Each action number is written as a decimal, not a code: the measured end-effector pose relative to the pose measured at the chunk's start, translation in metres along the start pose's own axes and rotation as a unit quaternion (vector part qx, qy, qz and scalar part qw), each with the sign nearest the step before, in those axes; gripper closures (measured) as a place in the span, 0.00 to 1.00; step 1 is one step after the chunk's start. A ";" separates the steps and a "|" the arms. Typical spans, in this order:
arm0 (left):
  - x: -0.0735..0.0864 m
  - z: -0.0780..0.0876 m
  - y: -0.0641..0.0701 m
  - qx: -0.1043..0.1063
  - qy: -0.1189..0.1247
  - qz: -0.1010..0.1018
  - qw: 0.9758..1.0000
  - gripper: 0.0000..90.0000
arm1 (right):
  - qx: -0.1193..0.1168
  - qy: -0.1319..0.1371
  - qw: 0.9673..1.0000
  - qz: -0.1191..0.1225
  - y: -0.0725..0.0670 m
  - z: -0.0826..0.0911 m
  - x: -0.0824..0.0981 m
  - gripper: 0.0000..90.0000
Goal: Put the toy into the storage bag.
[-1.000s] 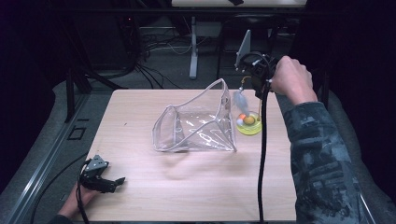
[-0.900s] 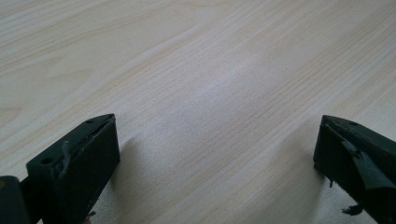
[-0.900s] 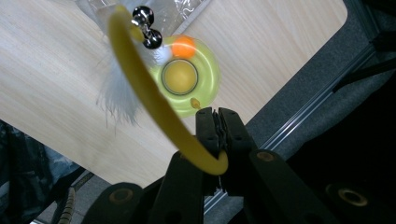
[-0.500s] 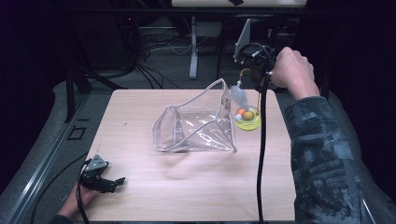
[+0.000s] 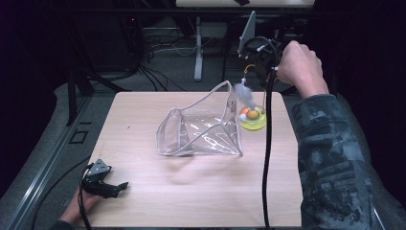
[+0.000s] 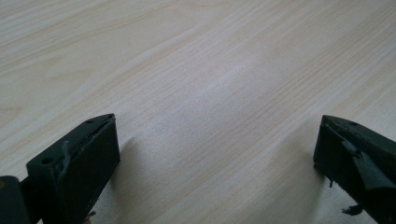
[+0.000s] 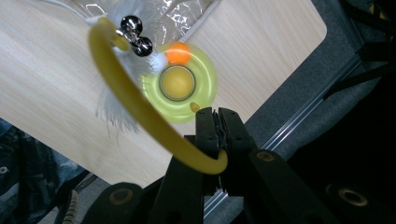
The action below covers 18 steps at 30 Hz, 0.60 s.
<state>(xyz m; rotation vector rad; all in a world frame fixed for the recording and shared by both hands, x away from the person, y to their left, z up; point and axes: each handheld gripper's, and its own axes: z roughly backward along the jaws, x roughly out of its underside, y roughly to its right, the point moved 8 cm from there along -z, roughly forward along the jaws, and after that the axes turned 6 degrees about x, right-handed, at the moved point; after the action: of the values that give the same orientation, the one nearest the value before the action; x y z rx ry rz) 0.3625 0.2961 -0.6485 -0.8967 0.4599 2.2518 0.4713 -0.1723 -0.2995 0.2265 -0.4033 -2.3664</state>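
On the far right of the bench (image 5: 191, 201), item by item:

1. Right tool (image 7: 218, 122): raised above the bench's far right corner, held in the person's right hand (image 5: 299, 67). Jaws pressed together on the end of a yellow flexible wand (image 7: 135, 100), which curves away from the jaws.

2. Feather cat toy: the wand ends in two small silver bells (image 7: 135, 35) and a white feather tuft (image 5: 244, 93). In the high view the feather hangs clear of the bench, just above the base and beside the pouch's raised rim.

3. Yellow-green ring base (image 5: 253, 120): flat on the bench near its right edge, an orange ball (image 7: 178, 52) in its track and a yellow dome at its centre. It looks separate from the wand.

4. Clear plastic zip pouch (image 5: 201, 132): mid-bench, mouth propped open; its right edge lies just beside the base. No contents can be made out.

5. Left tool (image 5: 103, 182): resting at the near left corner, jaws spread, nothing between them, bare wood beneath.

Progress, as judged: wand lifted. Left to do: carry it to the pouch mouth, lower it in, release; base perhaps to follow.
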 end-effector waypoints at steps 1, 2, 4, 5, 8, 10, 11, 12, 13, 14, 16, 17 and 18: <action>0.000 0.000 0.000 0.000 0.000 0.000 1.000 0.00 | 0.000 0.000 1.000 0.000 0.000 0.000 0.000 0.97; 0.000 0.000 0.000 0.000 0.000 0.000 1.000 0.00 | 0.001 0.002 1.000 0.001 0.000 0.003 -0.001 0.97; 0.000 0.000 0.000 0.000 0.000 0.000 1.000 0.00 | 0.001 0.004 1.000 0.002 0.000 0.005 -0.002 0.97; 0.000 0.000 0.000 0.000 0.000 0.000 1.000 0.00 | 0.006 0.003 1.000 0.005 0.000 0.008 -0.003 0.97; 0.000 0.000 0.000 0.000 0.000 0.000 1.000 0.00 | 0.008 0.008 1.000 0.004 -0.001 0.014 -0.005 0.97; 0.000 0.000 0.000 0.000 0.000 0.000 1.000 0.00 | 0.009 0.011 1.000 0.006 -0.001 0.017 -0.007 0.97; 0.000 0.000 0.000 0.000 0.000 0.000 1.000 0.00 | 0.009 0.011 1.000 0.006 -0.001 0.017 -0.007 0.97; 0.000 0.000 0.000 0.000 0.000 0.000 1.000 0.00 | 0.010 0.012 1.000 0.007 -0.001 0.021 -0.009 0.97; 0.000 0.000 0.000 0.000 0.000 0.000 1.000 0.00 | 0.010 0.015 1.000 0.005 -0.002 0.022 -0.010 0.97; 0.000 0.000 0.000 0.000 0.000 0.000 1.000 0.00 | 0.010 0.017 1.000 0.007 -0.002 0.024 -0.012 0.97; 0.000 0.000 0.000 0.000 0.000 0.000 1.000 0.00 | 0.015 0.017 1.000 0.010 -0.003 0.027 -0.014 0.97; 0.000 0.000 0.000 0.000 0.000 0.000 1.000 0.00 | 0.015 0.018 1.000 0.011 -0.005 0.028 -0.015 0.97; 0.000 0.000 0.000 0.000 0.000 0.000 1.000 0.00 | 0.015 0.018 1.000 0.011 -0.005 0.028 -0.015 0.97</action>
<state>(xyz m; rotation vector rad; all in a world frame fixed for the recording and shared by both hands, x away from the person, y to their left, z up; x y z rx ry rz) 0.3625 0.2962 -0.6485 -0.8963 0.4596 2.2515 0.4718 -0.1527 -0.2744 0.2774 -0.4218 -2.3319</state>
